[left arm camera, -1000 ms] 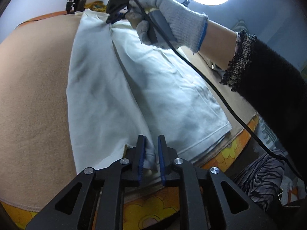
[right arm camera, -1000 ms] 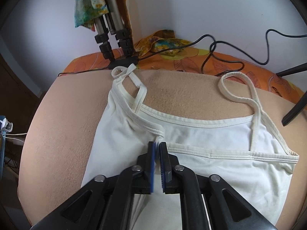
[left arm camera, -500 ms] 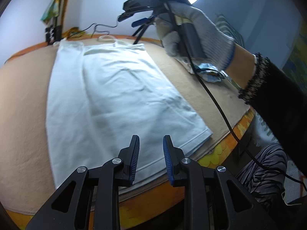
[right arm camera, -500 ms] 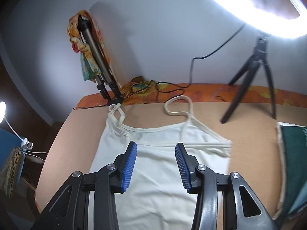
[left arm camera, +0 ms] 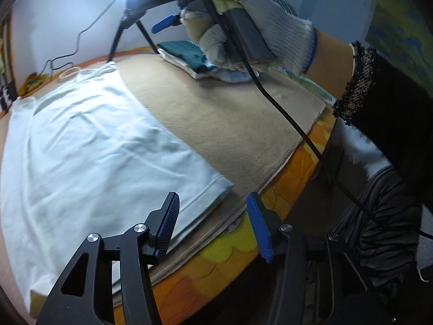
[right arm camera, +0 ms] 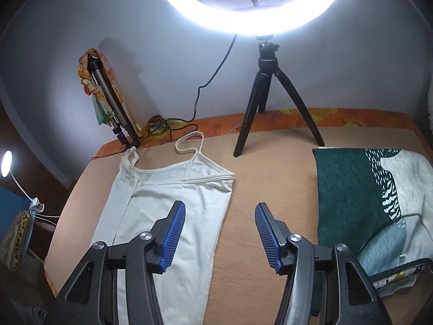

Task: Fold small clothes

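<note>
Both grippers have let go of the white camisole (right arm camera: 173, 211) since a second ago and are now hovering above it with fingers spread wide, nothing between them. Half a second ago the gaps were narrower. The camisole is lying flat on the tan blanket (right arm camera: 259, 189), one long side folded over toward the middle, straps trailing toward the orange floral cover (right arm camera: 338, 115) at the far edge.

From the right wrist view, the right gripper (right arm camera: 220, 237) is hanging over the camisole's right edge, its left finger above the cloth and its right finger above bare blanket. This view alone is showing the ring light (right arm camera: 247, 13) on its black tripod (right arm camera: 266, 103), a second folded tripod (right arm camera: 111, 108) draped with a patterned scarf, and a folded green and white garment (right arm camera: 362, 197) lying well apart to the right.

From the left wrist view, the left gripper (left arm camera: 213, 227) is hovering over the hem corner, which is lying near the blanket's near edge. Only this view is showing the gloved right hand (left arm camera: 243, 24) gripping its tool's handle high above the table, a black cable (left arm camera: 292, 124) dropping from it past the table edge. Bare blanket is stretching between the camisole and the folded garment.
</note>
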`<act>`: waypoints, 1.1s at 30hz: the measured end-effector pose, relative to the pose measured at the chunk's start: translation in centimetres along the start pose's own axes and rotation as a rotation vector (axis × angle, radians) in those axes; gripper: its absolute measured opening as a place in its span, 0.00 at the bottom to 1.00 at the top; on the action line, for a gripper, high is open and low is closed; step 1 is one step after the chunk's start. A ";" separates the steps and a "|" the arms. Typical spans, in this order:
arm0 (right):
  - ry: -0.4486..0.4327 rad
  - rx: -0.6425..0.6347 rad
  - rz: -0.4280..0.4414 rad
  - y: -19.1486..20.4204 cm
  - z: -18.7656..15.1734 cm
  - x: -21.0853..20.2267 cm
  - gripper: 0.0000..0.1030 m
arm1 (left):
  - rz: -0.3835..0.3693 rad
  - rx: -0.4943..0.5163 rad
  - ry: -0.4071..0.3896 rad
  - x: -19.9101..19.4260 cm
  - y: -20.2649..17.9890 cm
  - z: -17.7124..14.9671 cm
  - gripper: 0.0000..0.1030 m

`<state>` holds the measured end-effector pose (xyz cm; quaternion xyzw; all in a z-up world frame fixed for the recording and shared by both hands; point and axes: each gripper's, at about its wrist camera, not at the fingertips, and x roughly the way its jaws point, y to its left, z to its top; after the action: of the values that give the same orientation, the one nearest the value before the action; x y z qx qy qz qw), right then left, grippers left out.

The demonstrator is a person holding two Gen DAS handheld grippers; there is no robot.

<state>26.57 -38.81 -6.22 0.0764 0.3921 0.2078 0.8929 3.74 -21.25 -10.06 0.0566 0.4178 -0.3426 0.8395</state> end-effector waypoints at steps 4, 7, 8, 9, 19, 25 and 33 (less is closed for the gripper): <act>0.014 0.041 0.015 -1.9 -0.8 1.1 0.55 | 0.030 0.016 0.028 2.2 -0.8 0.7 0.50; 0.038 0.047 0.021 -2.5 -0.7 2.5 0.55 | 0.035 0.016 0.033 3.1 -1.1 1.0 0.50; 0.042 0.041 0.024 -2.4 -0.7 2.9 0.55 | 0.034 0.019 0.035 3.2 -1.2 1.0 0.50; 0.047 0.031 0.025 -2.3 -0.6 3.4 0.55 | 0.035 0.022 0.038 3.4 -1.2 1.0 0.50; 0.097 0.059 0.052 -2.9 -0.4 8.3 0.55 | 0.046 0.041 0.007 3.4 -1.2 0.8 0.36; 0.121 0.057 0.066 -2.5 -0.3 11.4 0.53 | -0.016 -0.031 -0.022 3.0 0.2 1.0 0.09; 0.130 0.033 0.063 -1.5 0.0 12.9 0.20 | -0.044 -0.106 -0.087 0.5 1.5 0.8 0.05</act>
<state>34.81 -34.64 -15.30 0.0896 0.4501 0.2337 0.8572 5.40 -20.68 -10.25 -0.0119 0.3998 -0.3405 0.8509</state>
